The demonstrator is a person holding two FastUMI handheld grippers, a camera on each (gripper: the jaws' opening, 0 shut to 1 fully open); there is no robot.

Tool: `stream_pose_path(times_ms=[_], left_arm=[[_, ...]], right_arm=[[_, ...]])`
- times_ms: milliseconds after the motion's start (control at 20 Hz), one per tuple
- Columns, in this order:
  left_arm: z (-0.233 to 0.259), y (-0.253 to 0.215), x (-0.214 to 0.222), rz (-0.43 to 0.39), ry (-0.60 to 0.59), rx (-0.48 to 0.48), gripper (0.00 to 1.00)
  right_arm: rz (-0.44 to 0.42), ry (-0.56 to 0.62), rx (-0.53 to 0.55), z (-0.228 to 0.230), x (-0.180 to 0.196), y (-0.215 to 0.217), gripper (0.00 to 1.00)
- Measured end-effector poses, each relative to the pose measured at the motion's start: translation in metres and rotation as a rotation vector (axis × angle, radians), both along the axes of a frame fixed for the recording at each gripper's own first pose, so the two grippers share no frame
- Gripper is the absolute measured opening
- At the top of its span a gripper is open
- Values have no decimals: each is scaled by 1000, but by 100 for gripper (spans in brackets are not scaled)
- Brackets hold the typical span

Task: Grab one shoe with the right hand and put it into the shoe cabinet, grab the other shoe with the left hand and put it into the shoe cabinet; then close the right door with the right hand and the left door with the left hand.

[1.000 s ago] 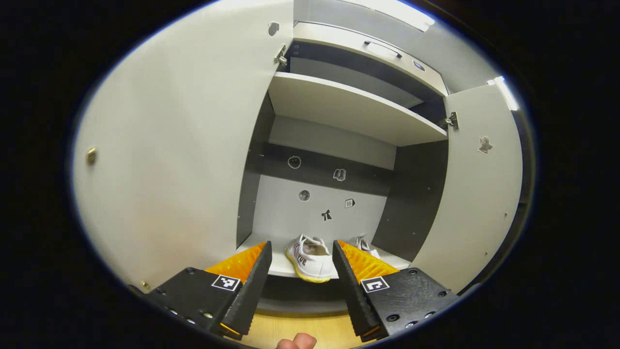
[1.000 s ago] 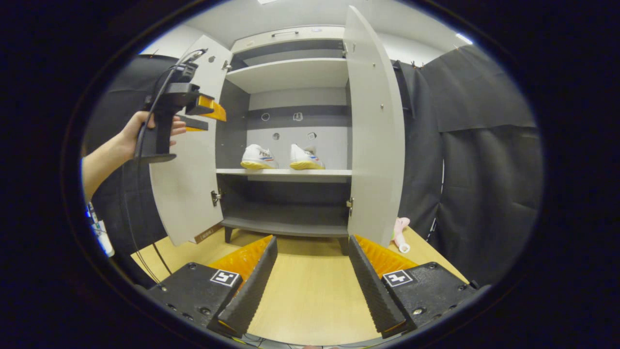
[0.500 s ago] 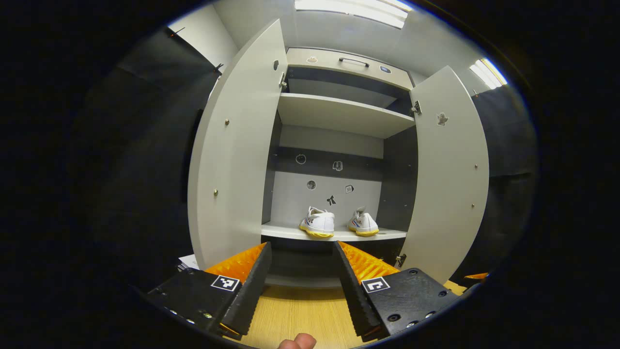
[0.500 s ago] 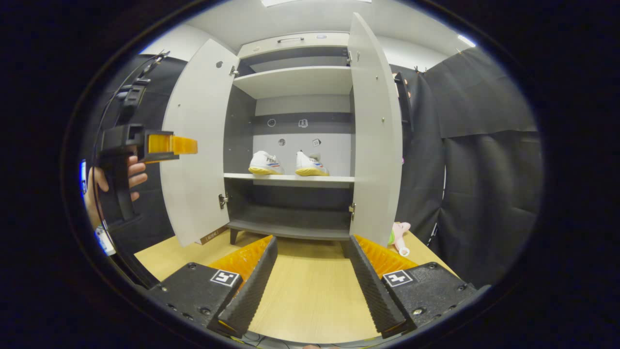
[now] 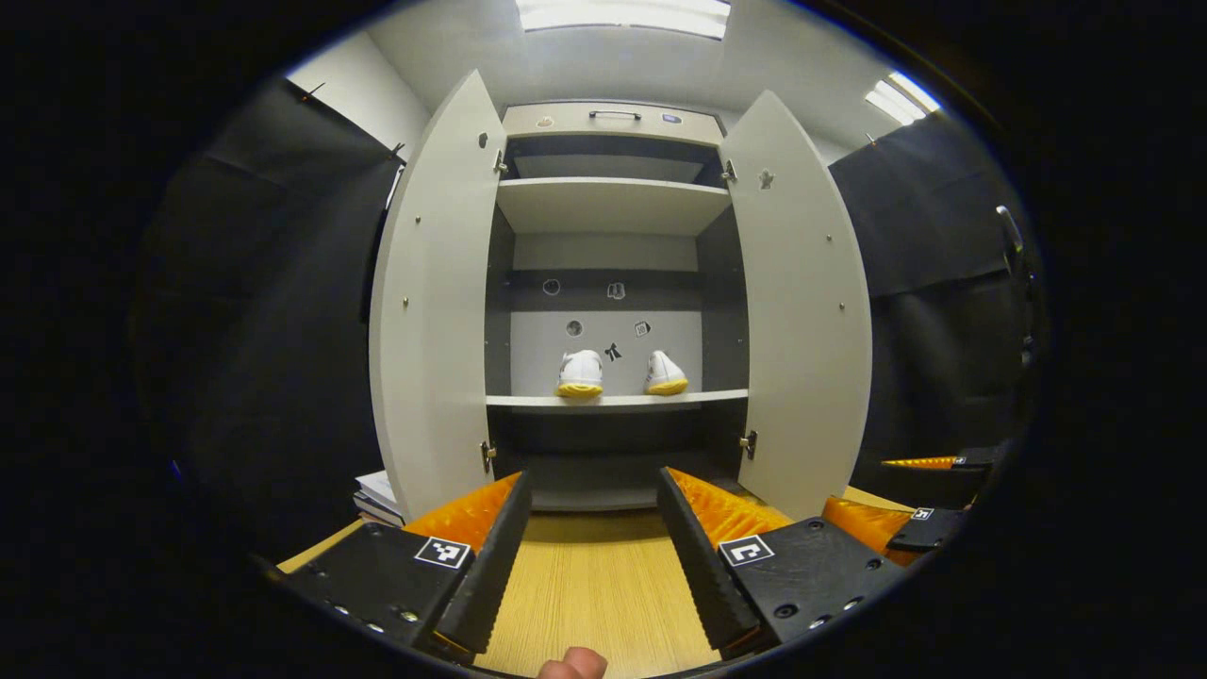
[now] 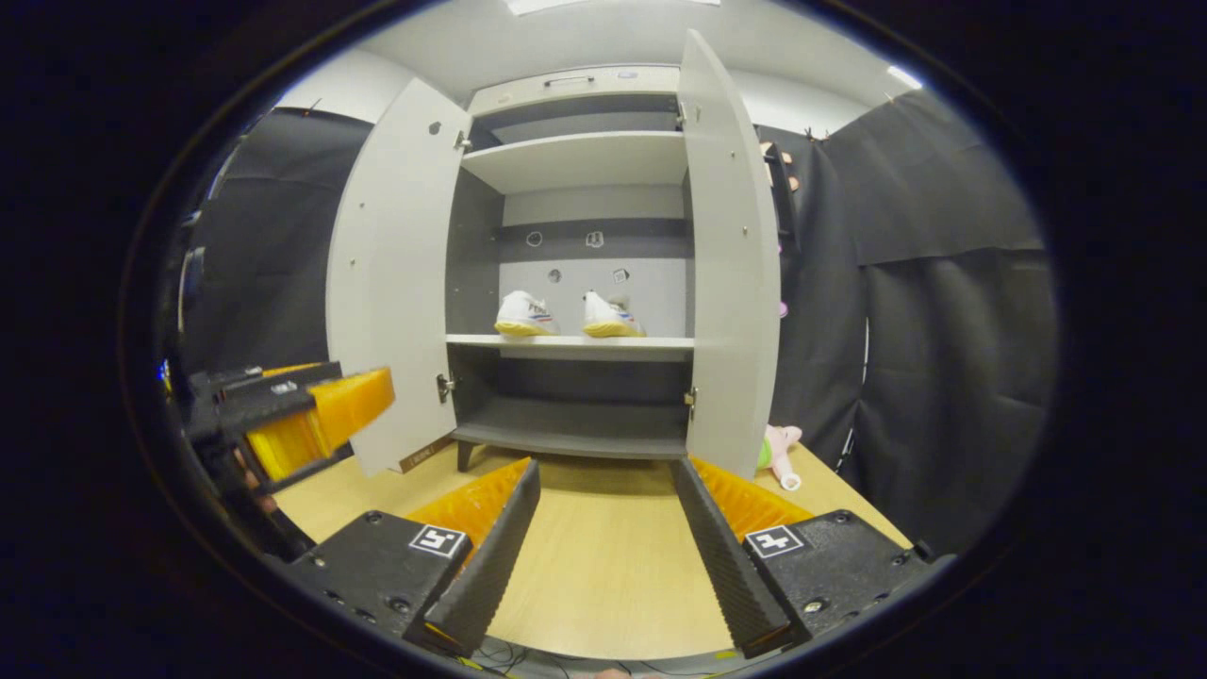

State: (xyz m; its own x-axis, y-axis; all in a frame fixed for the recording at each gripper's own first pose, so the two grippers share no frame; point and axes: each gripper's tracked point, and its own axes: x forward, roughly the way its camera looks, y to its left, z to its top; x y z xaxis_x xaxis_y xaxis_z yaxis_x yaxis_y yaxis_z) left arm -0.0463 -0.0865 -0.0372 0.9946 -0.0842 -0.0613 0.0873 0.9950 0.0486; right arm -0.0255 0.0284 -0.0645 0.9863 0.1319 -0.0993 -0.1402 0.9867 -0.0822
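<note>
Two white shoes with yellow soles stand side by side on the cabinet's middle shelf (image 5: 613,401), the left shoe (image 5: 580,373) and the right shoe (image 5: 666,373); the right gripper view has them at the left shoe (image 6: 525,314) and the right shoe (image 6: 611,316). Both cabinet doors hang wide open: left door (image 5: 429,311), right door (image 5: 806,311). My left gripper (image 5: 589,490) is open and empty, well back from the cabinet over the wooden floor. My right gripper (image 6: 603,476) is open and empty too. The right gripper view has the left gripper (image 6: 311,424) low at the left.
The tall grey cabinet (image 6: 575,160) stands on a wooden platform (image 6: 603,556) with black cloth walls around it. A pink and green toy (image 6: 778,453) lies by the right door's foot. A stack of papers (image 5: 377,495) sits left of the left door.
My left gripper has pulled back from the shelf and dropped lower, so both doors and the whole cabinet now show. The right gripper has barely moved.
</note>
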Motion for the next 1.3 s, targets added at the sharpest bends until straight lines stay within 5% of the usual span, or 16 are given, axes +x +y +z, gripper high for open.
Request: stream_pose_path(times_ms=[100,300,750,1300], left_arm=[[-10,-1,-8,3,11,-5,89],[-25,5,-17,23,49,-31,84],[-22,12,-20,25,49,-38,84],[-28,13,-20,43,74,-20,84]], right_arm=[[2,-16,3,5,-4,0,93],[-56,-86,14,44,-10,-30,96],[-333,-214,39,168,27,-187,100],[-320,-235,109,246,143,-227,99]])
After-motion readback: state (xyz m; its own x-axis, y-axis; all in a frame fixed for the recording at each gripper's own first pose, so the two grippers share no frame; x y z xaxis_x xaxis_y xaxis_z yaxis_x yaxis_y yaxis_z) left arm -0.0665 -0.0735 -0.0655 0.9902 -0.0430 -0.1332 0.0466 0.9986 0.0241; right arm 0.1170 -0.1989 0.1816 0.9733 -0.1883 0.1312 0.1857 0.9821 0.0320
